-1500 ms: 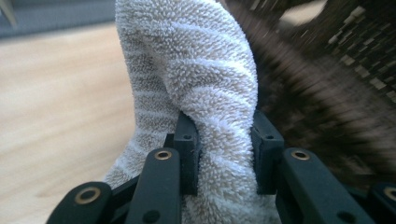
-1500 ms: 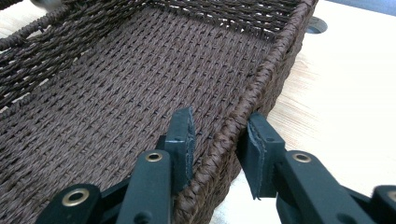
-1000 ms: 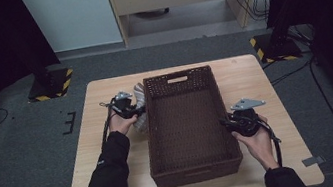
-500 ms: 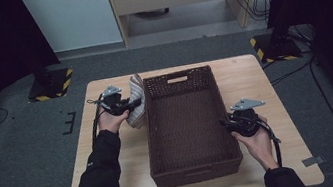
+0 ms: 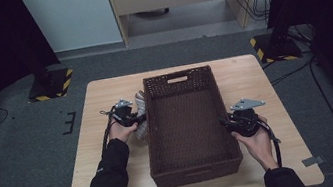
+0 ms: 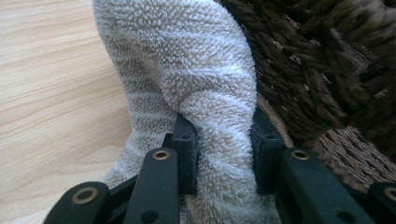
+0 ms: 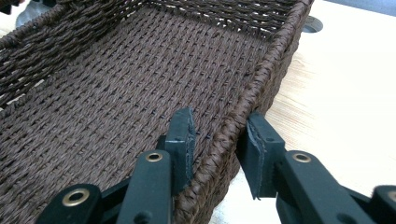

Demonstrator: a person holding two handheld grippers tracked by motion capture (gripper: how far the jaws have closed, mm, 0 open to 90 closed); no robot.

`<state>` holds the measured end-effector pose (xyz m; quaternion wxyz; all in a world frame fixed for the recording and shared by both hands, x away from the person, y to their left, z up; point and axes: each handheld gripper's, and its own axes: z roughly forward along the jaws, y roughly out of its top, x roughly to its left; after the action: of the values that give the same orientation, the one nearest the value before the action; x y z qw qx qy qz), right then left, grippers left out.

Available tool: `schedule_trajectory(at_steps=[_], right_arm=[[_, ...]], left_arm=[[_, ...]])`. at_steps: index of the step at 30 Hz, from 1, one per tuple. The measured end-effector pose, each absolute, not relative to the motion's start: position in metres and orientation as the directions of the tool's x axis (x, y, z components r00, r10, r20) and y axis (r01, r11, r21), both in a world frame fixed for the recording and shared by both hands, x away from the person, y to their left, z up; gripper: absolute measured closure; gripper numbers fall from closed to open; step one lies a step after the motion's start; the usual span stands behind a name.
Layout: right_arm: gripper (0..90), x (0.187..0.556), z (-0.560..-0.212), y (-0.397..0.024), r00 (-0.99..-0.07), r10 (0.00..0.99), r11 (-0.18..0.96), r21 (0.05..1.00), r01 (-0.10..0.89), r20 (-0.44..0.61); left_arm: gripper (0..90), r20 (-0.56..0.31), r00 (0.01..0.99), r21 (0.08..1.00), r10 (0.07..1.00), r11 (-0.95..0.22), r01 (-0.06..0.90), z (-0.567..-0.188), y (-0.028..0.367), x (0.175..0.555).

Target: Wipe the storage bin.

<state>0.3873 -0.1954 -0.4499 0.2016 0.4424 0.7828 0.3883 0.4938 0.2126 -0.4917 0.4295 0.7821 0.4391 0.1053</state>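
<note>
A fluffy beige striped towel is pinched between the black jaws of my left gripper, bunched up against the outside of the dark brown woven basket. From above, the left gripper holds the towel just off the basket's left wall. The basket stands in the middle of the wooden table. My right gripper is at the basket's right wall. Its jaws straddle the rim, one inside and one outside, pressing on it.
The basket's woven floor has nothing on it. Bare wood lies to the right of the basket and along the table's left side. Grey carpet and black stands with yellow-striped feet surround the table.
The left hand swung the towel out to the far left, then brought it back toward the person, close beside the basket's left wall. The right gripper stayed on the rim.
</note>
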Motion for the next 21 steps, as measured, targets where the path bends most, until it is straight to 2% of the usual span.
schedule_trajectory(at_steps=[5, 9, 13, 19, 21], right_arm=[[66.5, 0.387, -0.45, -0.195, -0.525, 0.85, 0.306, 0.786, 0.538, 0.029], [66.5, 0.387, -0.45, -0.195, -0.523, 0.852, 0.304, 0.785, 0.54, 0.03], [66.5, 0.387, -0.45, -0.195, -0.52, 0.853, 0.303, 0.786, 0.539, 0.028], [66.4, 0.387, -0.45, -0.195, -0.524, 0.851, 0.306, 0.786, 0.537, 0.027], [66.5, 0.387, -0.45, -0.195, -0.521, 0.853, 0.303, 0.785, 0.54, 0.03]], left_arm=[[67.9, -0.202, 0.615, 0.815, 0.763, -0.217, 0.537, -0.455, 0.227, 0.487], [67.9, -0.169, 0.648, 0.836, 0.742, -0.24, 0.494, -0.439, 0.225, 0.481], [67.9, -0.164, 0.645, 0.813, 0.746, -0.268, 0.516, -0.452, 0.22, 0.481], [67.8, -0.141, 0.655, 0.734, 0.742, -0.365, 0.572, -0.496, 0.205, 0.477], [67.7, -0.151, 0.647, 0.742, 0.748, -0.347, 0.573, -0.501, 0.204, 0.476]])
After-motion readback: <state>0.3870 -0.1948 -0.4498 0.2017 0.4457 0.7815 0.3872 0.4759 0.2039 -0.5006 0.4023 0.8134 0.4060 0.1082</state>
